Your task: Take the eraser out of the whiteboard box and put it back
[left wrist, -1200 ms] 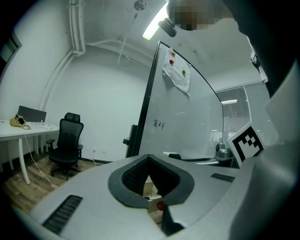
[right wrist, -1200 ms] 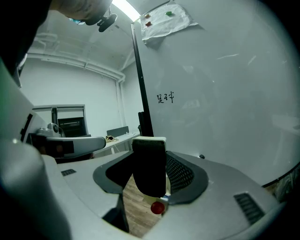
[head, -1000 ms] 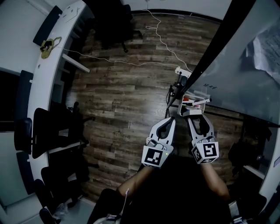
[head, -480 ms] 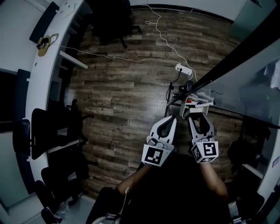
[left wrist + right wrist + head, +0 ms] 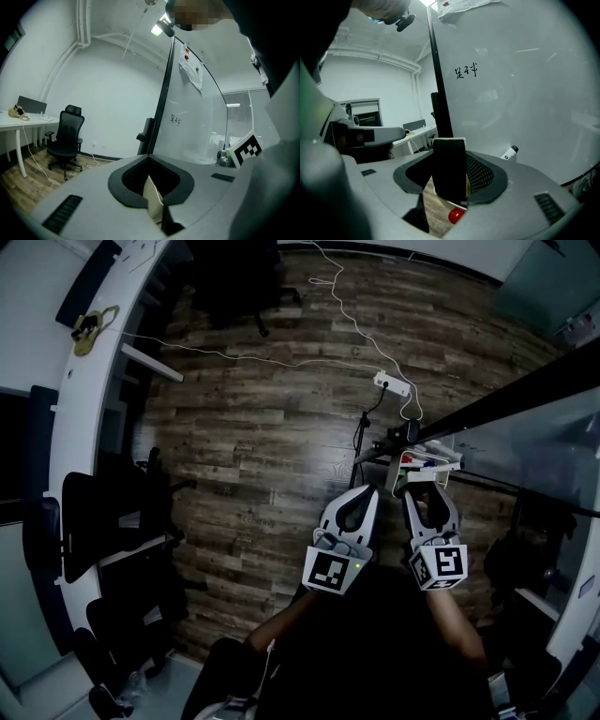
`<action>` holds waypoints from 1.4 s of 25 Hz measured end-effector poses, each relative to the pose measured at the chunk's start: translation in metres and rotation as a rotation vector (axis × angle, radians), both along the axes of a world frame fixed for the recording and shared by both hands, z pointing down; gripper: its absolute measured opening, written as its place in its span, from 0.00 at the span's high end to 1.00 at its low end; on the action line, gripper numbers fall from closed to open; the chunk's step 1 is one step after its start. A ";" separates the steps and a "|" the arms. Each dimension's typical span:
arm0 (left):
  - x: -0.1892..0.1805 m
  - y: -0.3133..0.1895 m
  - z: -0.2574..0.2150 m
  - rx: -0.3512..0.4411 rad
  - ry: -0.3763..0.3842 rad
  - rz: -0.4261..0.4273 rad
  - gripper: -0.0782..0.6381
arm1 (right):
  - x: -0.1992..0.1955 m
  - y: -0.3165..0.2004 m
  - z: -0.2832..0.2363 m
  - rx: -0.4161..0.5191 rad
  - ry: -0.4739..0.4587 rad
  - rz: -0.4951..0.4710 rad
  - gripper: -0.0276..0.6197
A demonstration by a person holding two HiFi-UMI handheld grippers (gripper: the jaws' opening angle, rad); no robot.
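My right gripper is shut on the eraser, a black felt block with a white back that stands upright between the jaws. Right under it lie the white whiteboard box and a red marker cap. In the head view the right gripper has its tips at the box, which hangs on the whiteboard's lower frame with markers in it. My left gripper is beside it to the left, jaws together and holding nothing. In its own view the left gripper points past the board's edge.
The whiteboard fills the right side, with a white marker lying by its foot. A power strip with a white cable lies on the wooden floor. Office chairs and a white desk stand at the left.
The head view has turned, so the whiteboard's frame lies flatter across the picture. Both grippers keep their places at the box, the eraser still in the right one.
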State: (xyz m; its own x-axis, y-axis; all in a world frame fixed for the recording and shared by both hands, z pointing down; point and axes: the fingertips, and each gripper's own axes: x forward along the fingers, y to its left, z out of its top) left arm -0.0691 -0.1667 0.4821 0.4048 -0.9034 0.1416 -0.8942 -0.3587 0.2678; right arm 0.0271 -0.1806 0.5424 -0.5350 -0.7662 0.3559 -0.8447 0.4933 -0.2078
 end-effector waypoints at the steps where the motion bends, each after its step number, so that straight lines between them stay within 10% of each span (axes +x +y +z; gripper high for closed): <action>1: 0.000 -0.001 0.000 0.000 0.001 0.001 0.88 | 0.000 0.000 0.001 -0.002 0.002 0.000 0.62; 35: 0.000 0.009 0.002 -0.013 -0.004 -0.021 0.88 | 0.000 0.006 0.017 -0.006 0.026 -0.031 0.61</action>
State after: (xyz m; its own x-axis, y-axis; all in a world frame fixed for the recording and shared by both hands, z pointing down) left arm -0.0686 -0.1579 0.4845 0.3849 -0.9098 0.1553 -0.9026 -0.3359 0.2692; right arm 0.0267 -0.1744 0.5591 -0.5490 -0.7474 0.3743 -0.8342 0.5180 -0.1892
